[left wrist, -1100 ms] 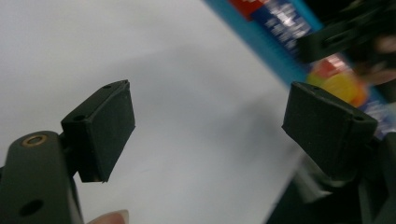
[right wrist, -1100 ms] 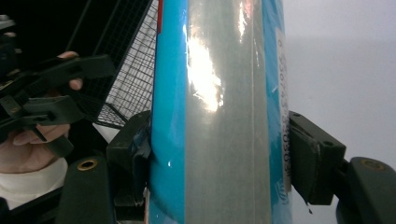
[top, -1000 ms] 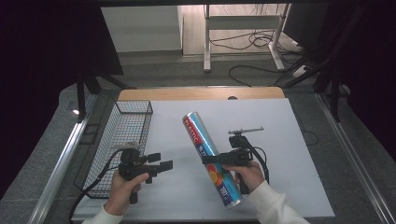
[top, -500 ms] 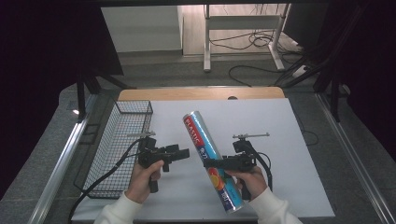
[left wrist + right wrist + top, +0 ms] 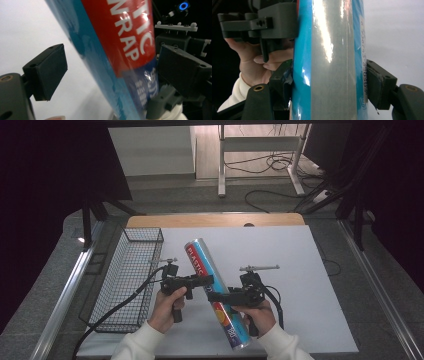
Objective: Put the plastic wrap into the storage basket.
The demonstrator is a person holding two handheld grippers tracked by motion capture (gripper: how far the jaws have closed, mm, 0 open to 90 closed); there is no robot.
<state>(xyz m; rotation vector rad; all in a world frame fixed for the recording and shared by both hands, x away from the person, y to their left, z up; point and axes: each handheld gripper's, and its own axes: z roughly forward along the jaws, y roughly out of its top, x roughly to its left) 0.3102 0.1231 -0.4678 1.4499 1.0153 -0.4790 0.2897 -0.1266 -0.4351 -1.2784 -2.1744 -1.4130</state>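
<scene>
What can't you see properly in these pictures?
- Plastic wrap roll: in the left gripper view the first word on the label is cut off by the top edge.
- Small print on the roll, left gripper view: too blurred to read.
- Left hand-held gripper: the roll sits between its jaws; whether the far jaw touches it is hidden.
- Wire basket floor, high view: mesh too fine to check.

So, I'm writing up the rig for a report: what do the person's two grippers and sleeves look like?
Both the left gripper and the right gripper are black, pistol-grip tools with two blocky, square-padded jaws. A black cable trails from the left one, another loops beside the right. A grey plate with small knobs tops the right gripper; a smaller grey piece tops the left. The person wears white sleeves with ribbed cuffs.
</scene>
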